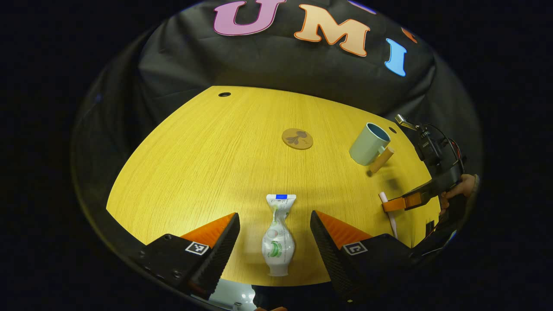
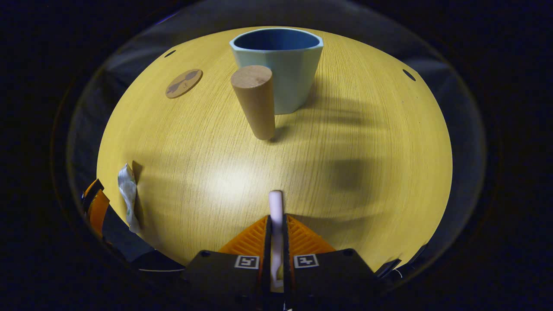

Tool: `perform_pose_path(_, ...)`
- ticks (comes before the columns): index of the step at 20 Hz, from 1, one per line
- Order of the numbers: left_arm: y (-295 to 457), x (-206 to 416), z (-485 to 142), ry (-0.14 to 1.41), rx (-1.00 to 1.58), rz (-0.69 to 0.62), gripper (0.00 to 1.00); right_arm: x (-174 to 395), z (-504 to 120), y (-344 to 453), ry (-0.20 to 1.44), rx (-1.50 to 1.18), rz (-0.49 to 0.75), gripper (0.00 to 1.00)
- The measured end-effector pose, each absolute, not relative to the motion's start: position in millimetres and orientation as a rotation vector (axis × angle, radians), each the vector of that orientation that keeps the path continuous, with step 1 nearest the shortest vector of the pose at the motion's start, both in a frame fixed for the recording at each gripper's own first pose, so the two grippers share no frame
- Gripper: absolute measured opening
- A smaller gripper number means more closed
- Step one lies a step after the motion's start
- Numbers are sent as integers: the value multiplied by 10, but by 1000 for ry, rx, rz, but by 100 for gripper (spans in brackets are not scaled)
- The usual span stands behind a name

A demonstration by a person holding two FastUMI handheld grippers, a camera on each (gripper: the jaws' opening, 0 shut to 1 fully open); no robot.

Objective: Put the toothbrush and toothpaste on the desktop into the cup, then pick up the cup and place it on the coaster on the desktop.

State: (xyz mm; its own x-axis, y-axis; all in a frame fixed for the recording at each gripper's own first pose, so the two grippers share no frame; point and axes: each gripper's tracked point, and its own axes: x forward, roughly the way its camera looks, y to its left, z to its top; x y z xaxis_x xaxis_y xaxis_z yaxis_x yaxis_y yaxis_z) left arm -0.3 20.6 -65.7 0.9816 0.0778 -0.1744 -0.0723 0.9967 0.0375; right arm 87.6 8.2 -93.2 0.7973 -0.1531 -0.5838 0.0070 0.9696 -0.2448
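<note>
Yellow wood grain runs across the desktop (image 1: 207,164), and the whole business hangs on how two long things lie against two pairs of fingers. The toothpaste (image 1: 278,242) lies flat, cap toward the near edge and crimped end pointing out at the coaster (image 1: 297,138). The left gripper (image 1: 274,235) stands over it with its fingers spread wide, one to each side of the tube and neither touching, so the tube's long axis runs along the gap between them. A plain squeeze would take it across its width.

The right gripper (image 2: 276,224) has its fingers pressed in on the toothbrush (image 2: 275,207), whose pale end pokes forward from between them, straight toward the cup (image 2: 278,65). Whether that end is head or handle I cannot tell. In the left gripper view the brush looks to be low at the desktop, though I would not swear it is off the wood.

The cup stands upright and empty, its wooden handle (image 2: 255,101) turned toward the right gripper, well apart from the coaster. The right gripper is much the nearer to it.
</note>
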Motion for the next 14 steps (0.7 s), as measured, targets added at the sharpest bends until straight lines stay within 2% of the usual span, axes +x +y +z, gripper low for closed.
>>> perform_pose_path(3,186,-16,-692,182,26,76,96,852,-947,85,655,-246,-84,12)
perform_pose_path(6,186,-13,-718,185,23,81,96,851,-966,85,652,-213,-75,4)
perform_pose_path(14,177,-5,-757,193,19,76,95,823,-852,57,518,-176,-89,2)
